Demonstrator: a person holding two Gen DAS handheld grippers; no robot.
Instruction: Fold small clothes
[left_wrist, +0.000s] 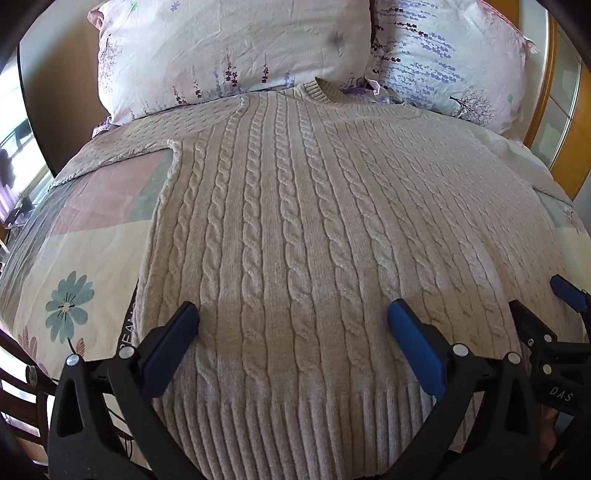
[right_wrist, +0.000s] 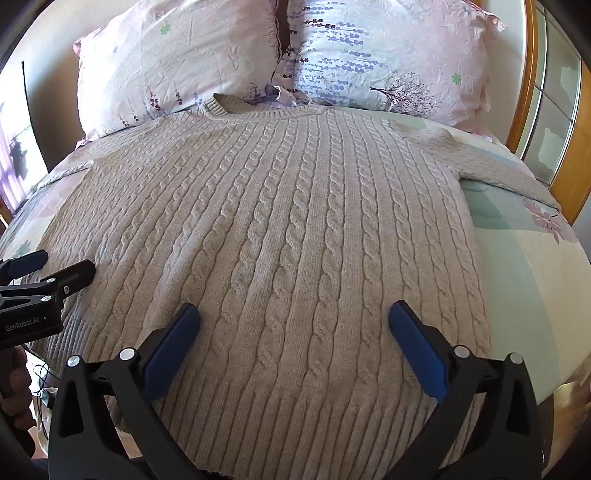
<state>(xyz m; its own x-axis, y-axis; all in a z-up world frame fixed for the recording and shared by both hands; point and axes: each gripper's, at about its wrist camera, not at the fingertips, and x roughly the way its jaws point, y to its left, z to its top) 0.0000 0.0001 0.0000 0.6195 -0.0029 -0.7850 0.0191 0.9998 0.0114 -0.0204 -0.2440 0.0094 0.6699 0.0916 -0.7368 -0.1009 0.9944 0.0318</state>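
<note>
A beige cable-knit sweater (left_wrist: 295, 206) lies flat and face up on the bed, collar toward the pillows, ribbed hem toward me, sleeves spread to both sides. It also fills the right wrist view (right_wrist: 280, 221). My left gripper (left_wrist: 293, 314) is open and empty, hovering over the hem's left part. My right gripper (right_wrist: 294, 314) is open and empty over the hem's right part. Each gripper shows in the other's view: the right gripper (left_wrist: 543, 295) at the right edge, the left gripper (right_wrist: 62, 264) at the left edge.
A floral bedspread (left_wrist: 74, 258) covers the bed; it also shows at the right (right_wrist: 524, 258). Two floral pillows (left_wrist: 229, 51) (right_wrist: 388, 59) lean at the head. A wooden frame (right_wrist: 532, 92) stands at the right. A window (left_wrist: 14, 147) is at the left.
</note>
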